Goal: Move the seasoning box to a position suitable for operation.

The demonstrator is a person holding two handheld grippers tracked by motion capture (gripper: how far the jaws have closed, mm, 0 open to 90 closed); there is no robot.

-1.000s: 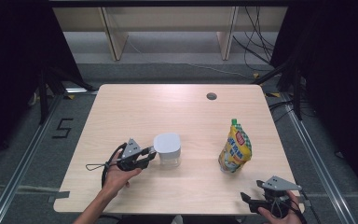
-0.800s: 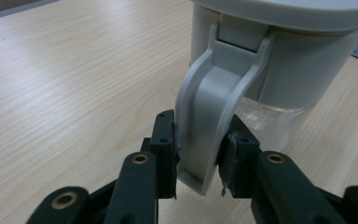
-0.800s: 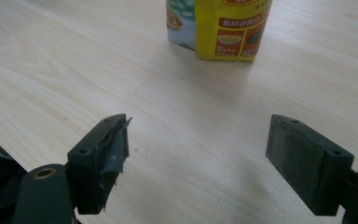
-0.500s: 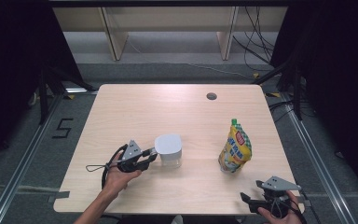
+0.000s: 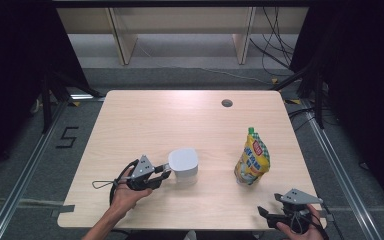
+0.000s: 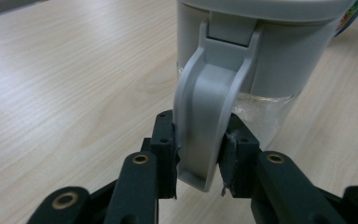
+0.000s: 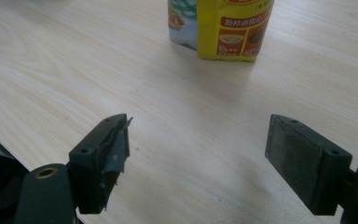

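from above, the left gripper [image 5: 164,173] pinches the handle [image 5: 167,172] of the grey pitcher [image 5: 183,163] standing mid-table, probably for lifting. close up, both pads [image 6: 165,140] squeeze that handle. the right gripper [image 7: 198,154] waits spread before the yellow pouch [image 7: 223,28].

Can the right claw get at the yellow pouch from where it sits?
Probably yes. The right claw is open and aimed at the yellow pouch, with bare table between them. The left claw is shut on the jug handle, off to the side.
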